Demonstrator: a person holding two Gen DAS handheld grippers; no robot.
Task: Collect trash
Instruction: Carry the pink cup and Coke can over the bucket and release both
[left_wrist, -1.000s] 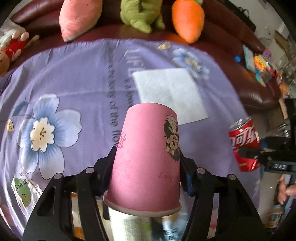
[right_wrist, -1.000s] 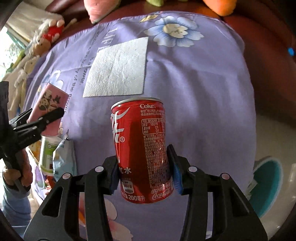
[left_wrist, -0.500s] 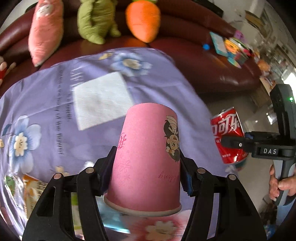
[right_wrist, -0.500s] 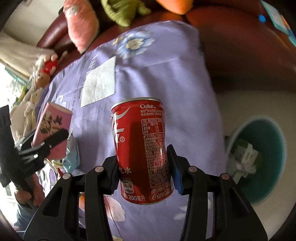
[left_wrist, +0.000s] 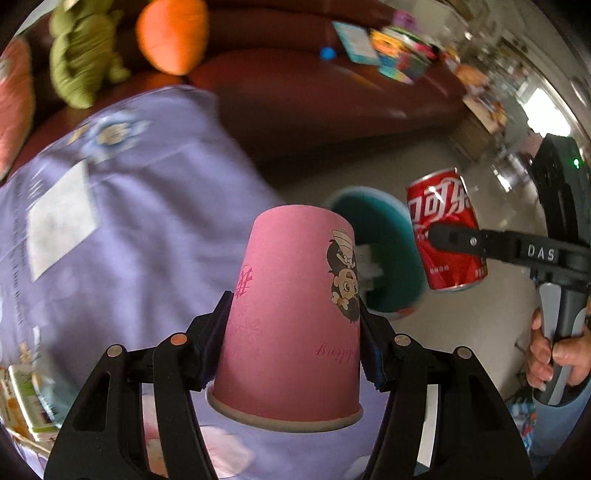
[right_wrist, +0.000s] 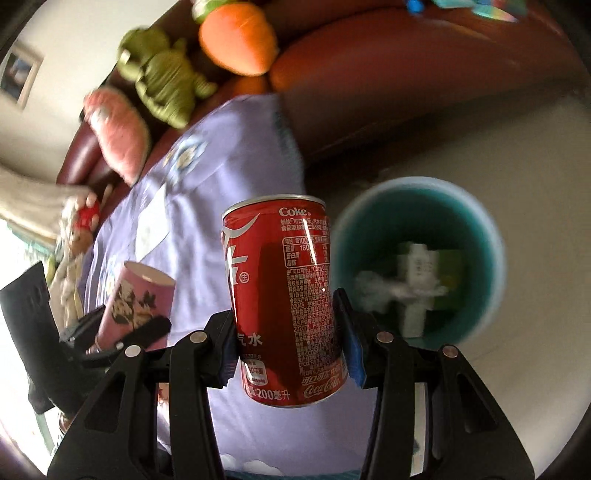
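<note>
Purple-clothed counter (right_wrist: 192, 229) edge: I have my left claw (left_wrist: 295, 325) clamped on a pink cup (left_wrist: 291, 314), right claw (right_wrist: 288, 325) clamped on a Coke can (right_wrist: 284, 295). Both ride airborne near the teal bin (right_wrist: 491, 236), already holding scraps; wrappers (left_wrist: 22, 398) remain at the counter's near left corner.

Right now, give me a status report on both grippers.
Left gripper shut on pink cup. Right gripper shut on Coke can. Teal bin ahead, nothing blocking.

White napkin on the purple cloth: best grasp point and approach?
Judgement: take the white napkin at an edge or corner, claw coming from above and pinching. It lies flat on the purple cloth, so no side offers a wall to grip. Motion blur hides any lifted edge.
</note>
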